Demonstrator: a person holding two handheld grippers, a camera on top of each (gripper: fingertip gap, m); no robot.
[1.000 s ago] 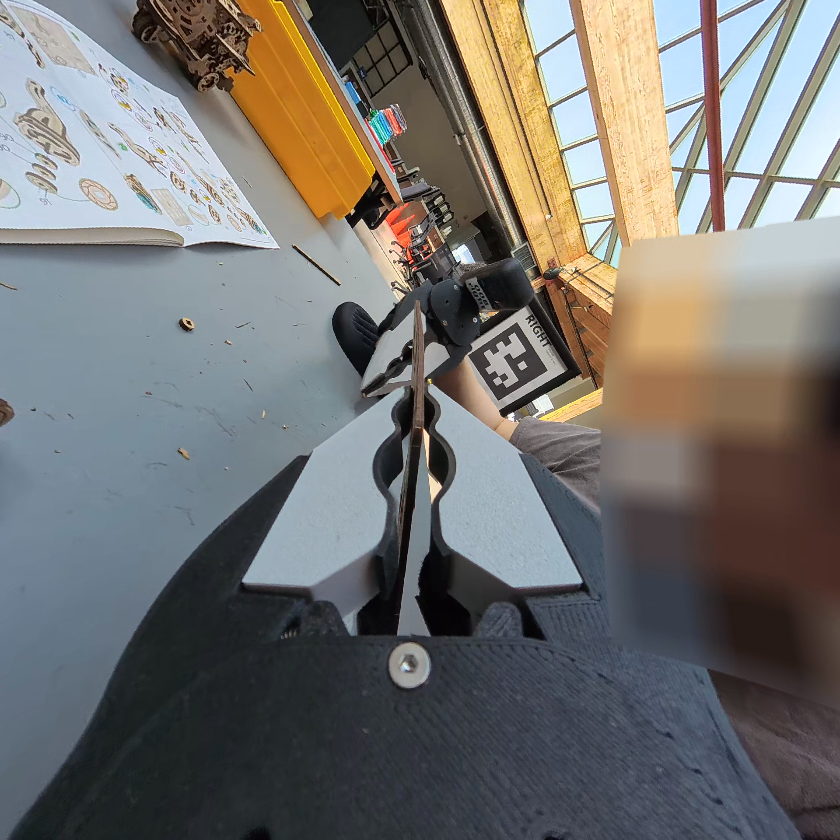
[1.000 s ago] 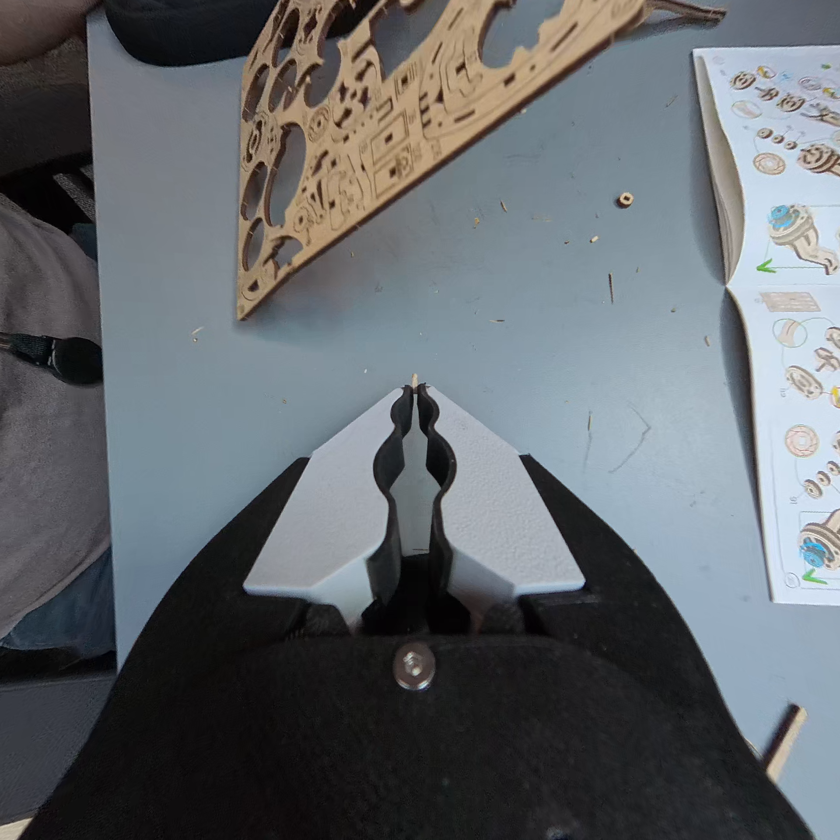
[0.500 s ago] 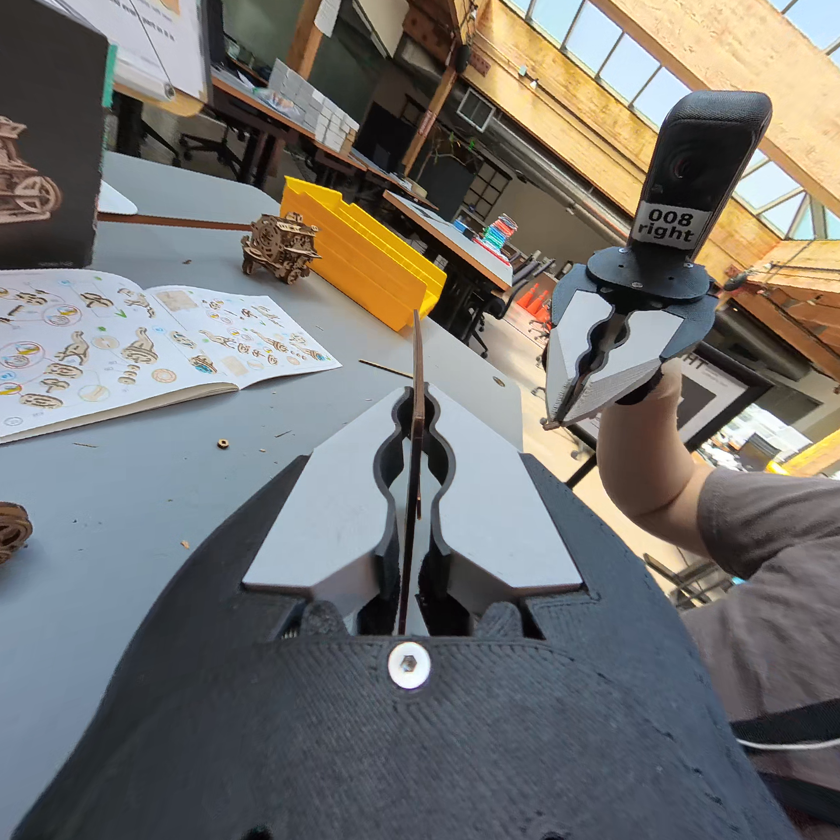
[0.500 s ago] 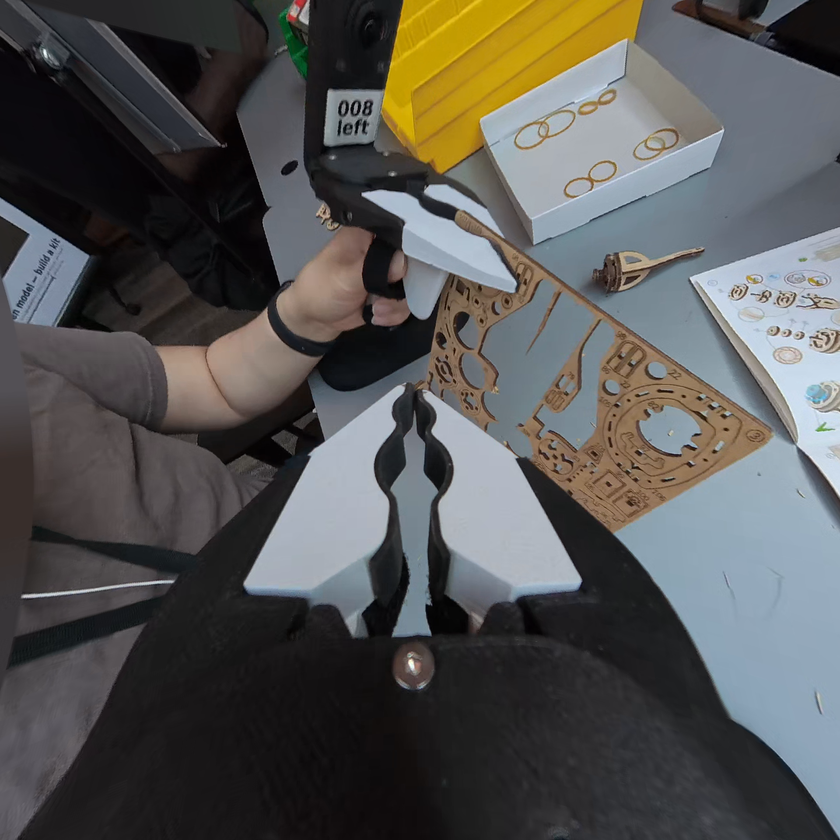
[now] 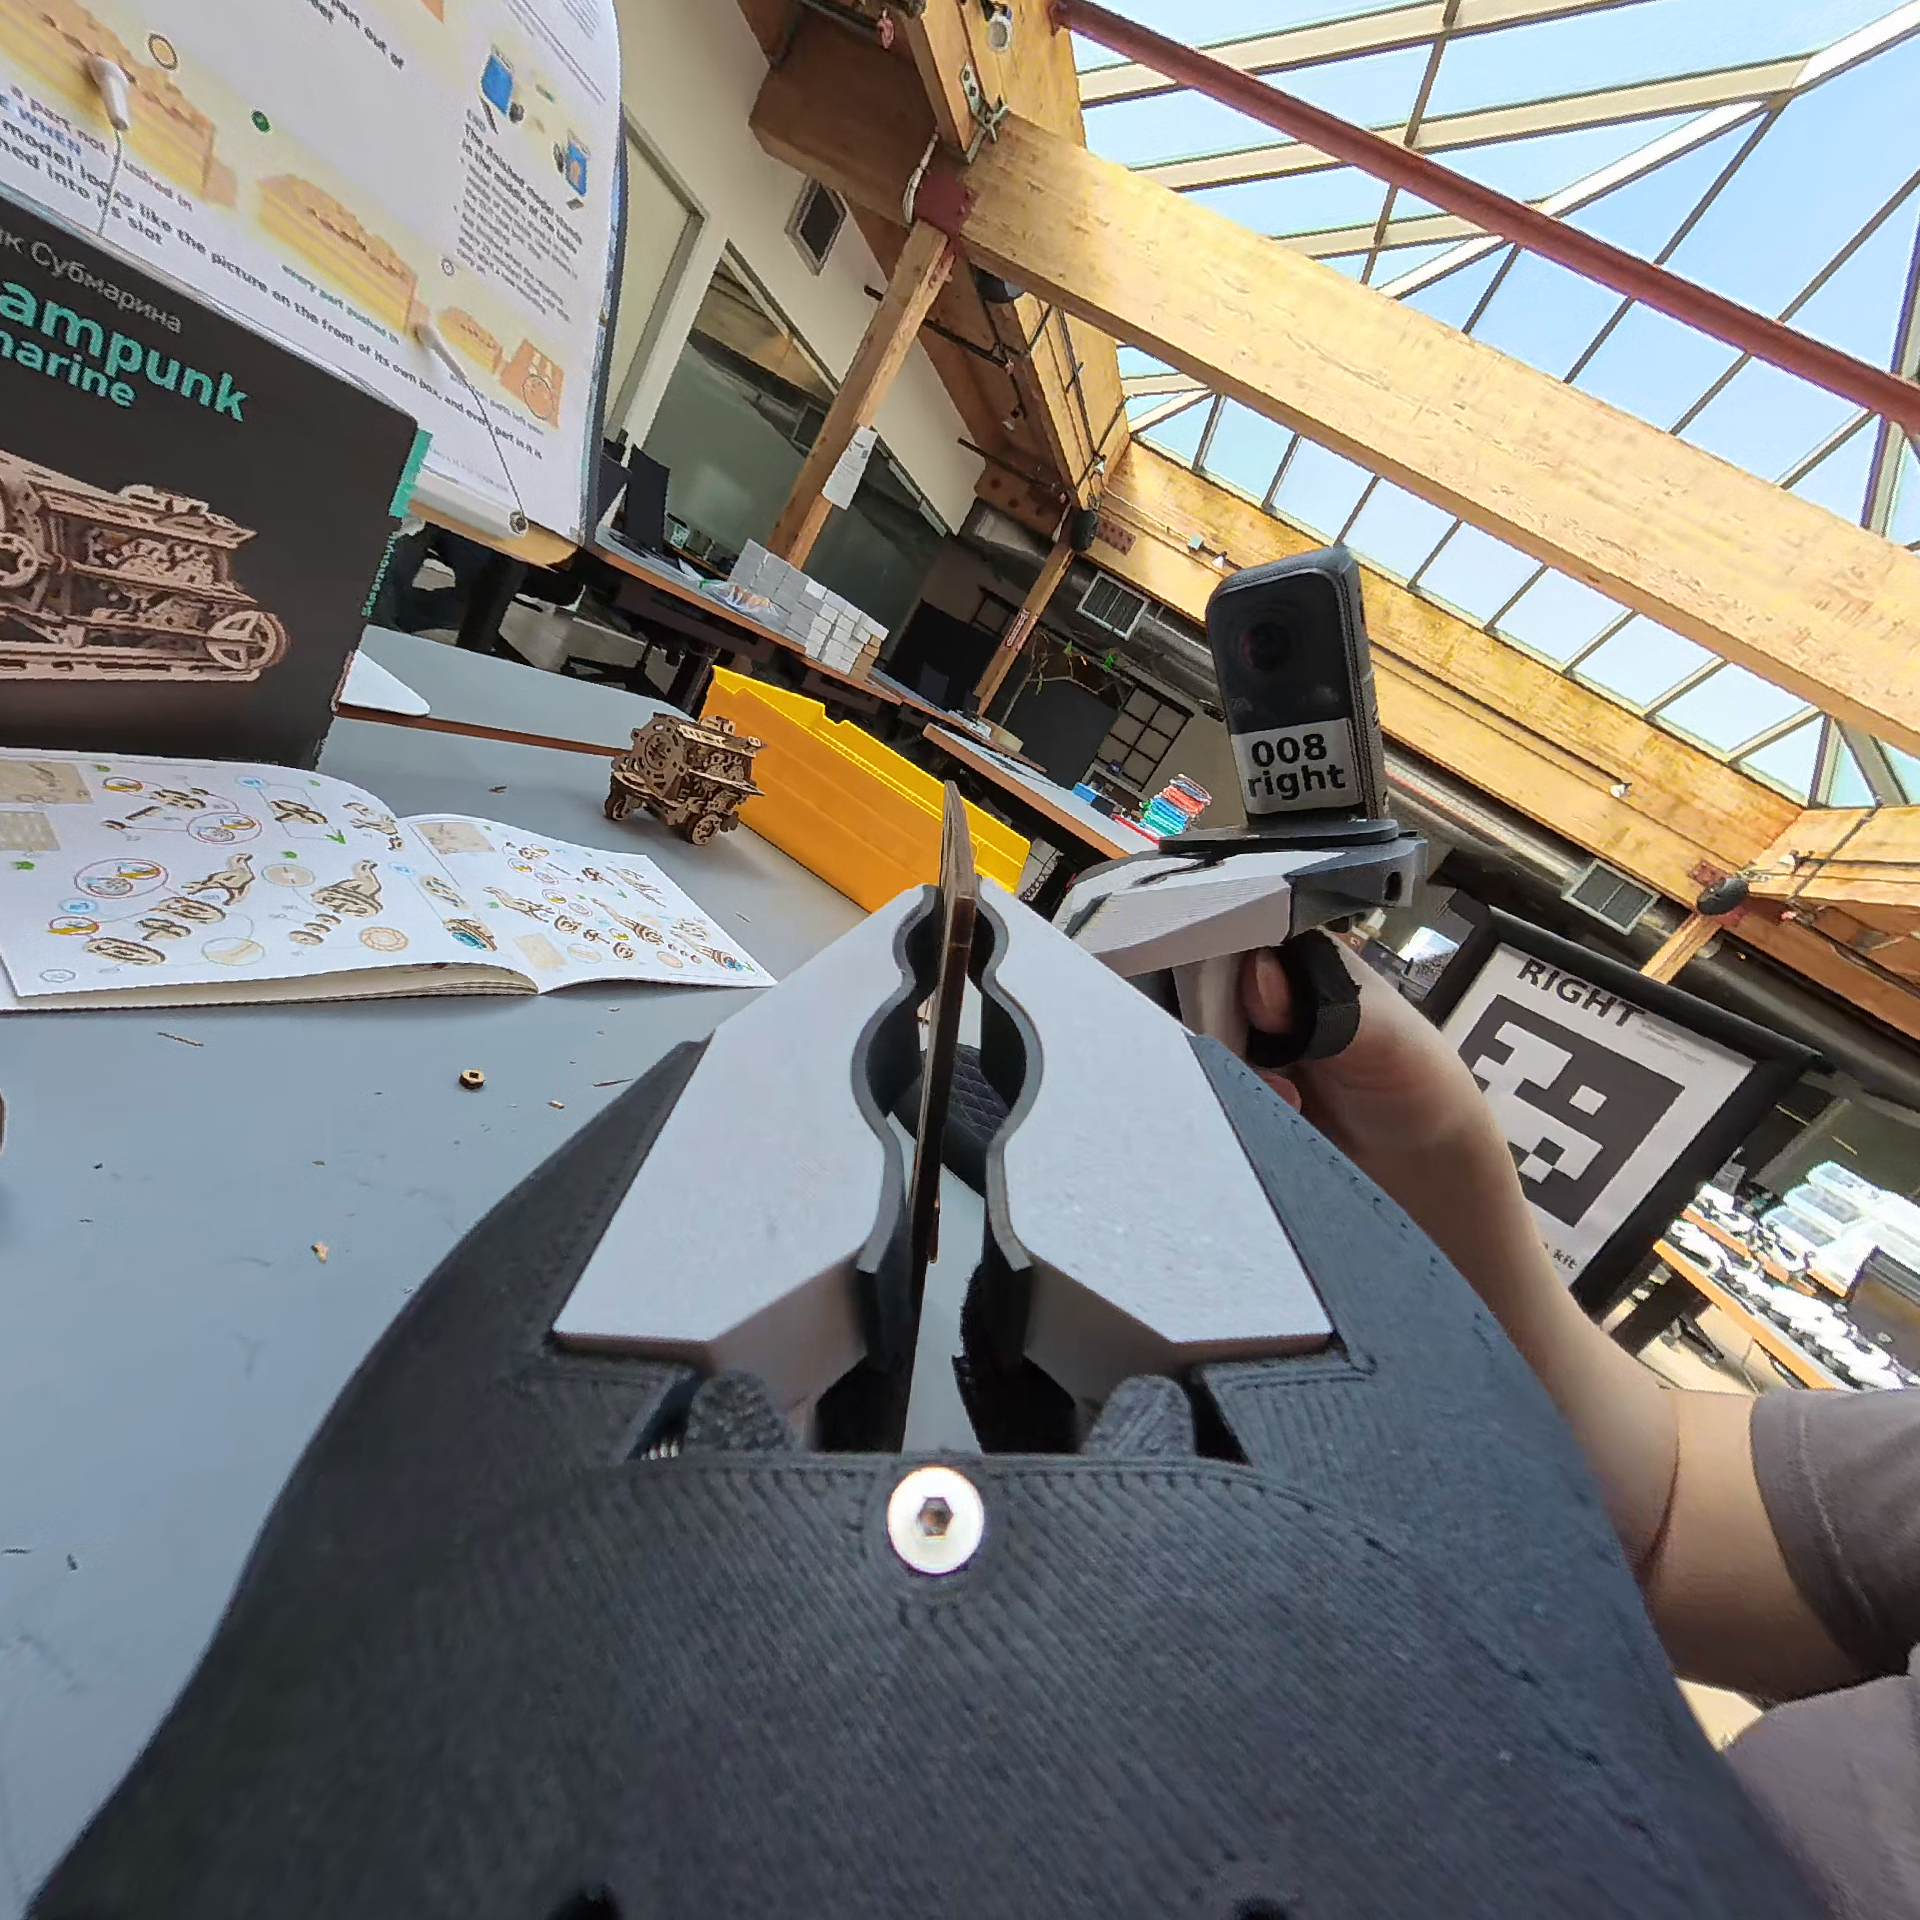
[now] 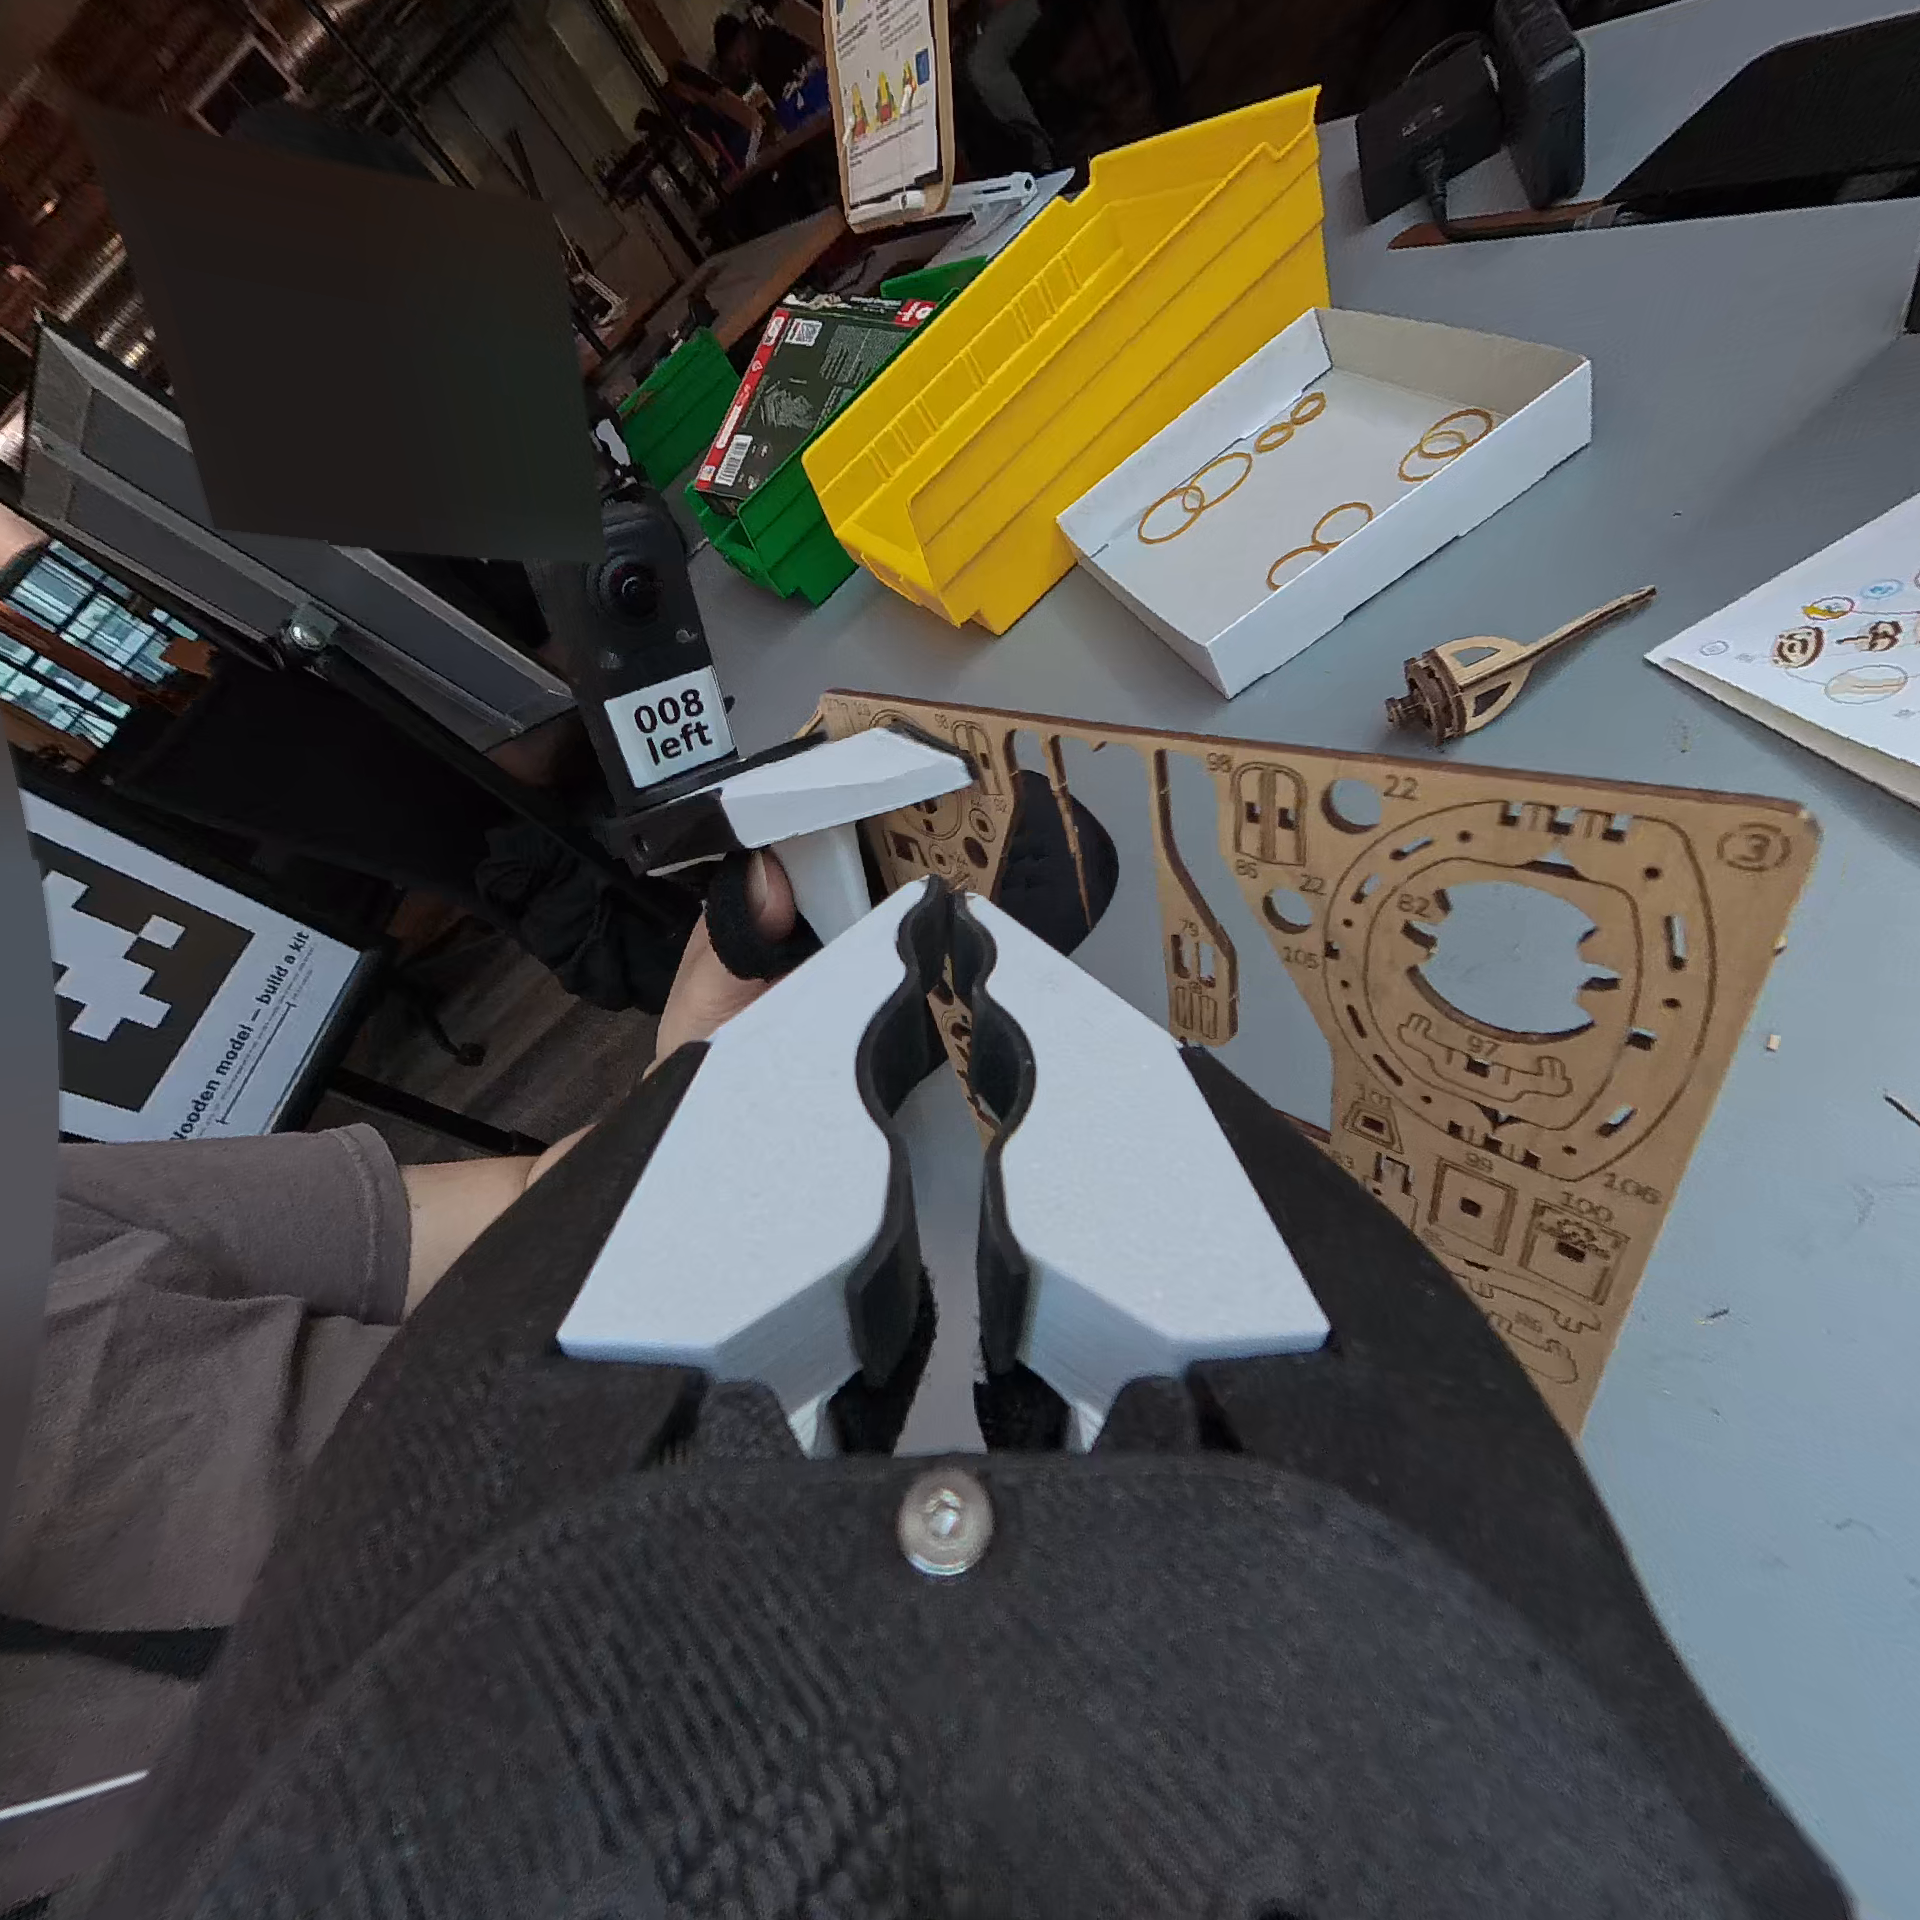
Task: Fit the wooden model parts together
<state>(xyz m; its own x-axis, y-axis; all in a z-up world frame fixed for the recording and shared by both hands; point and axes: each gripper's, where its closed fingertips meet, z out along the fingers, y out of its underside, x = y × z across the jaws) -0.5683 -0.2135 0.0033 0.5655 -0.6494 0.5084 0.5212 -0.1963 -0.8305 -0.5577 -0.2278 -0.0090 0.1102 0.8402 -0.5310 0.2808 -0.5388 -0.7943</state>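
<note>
My left gripper (image 5: pixel 951 906) is shut on a thin laser-cut wooden parts sheet (image 5: pixel 954 883), seen edge-on between its fingers. In the right wrist view the sheet (image 6: pixel 1475 997) stands tilted above the grey table, and the left gripper (image 6: pixel 940 771) pinches its upper left corner. My right gripper (image 6: pixel 943 896) is shut, with its tips right in front of the sheet's left part, just below the left gripper. I cannot tell whether anything small is pinched in it. It also shows in the left wrist view (image 5: pixel 1164 904), partly hidden behind my left fingers.
On the grey table (image 5: pixel 260 1195) lie an open instruction booklet (image 5: pixel 312 894), a small built wooden model (image 5: pixel 683 774), a yellow bin (image 6: pixel 1070 395), a green bin (image 6: pixel 769 545), a white box (image 6: pixel 1403 582) with rubber bands and a small wooden assembly (image 6: pixel 1475 675). A black kit box (image 5: pixel 156 499) stands at the back left. Both grippers' tips are close together, under 4 cm apart.
Both grippers have swung up from looking down at the table to a level view. The right gripper has come close to the sheet, just below the left gripper. The left stays shut on the sheet.
</note>
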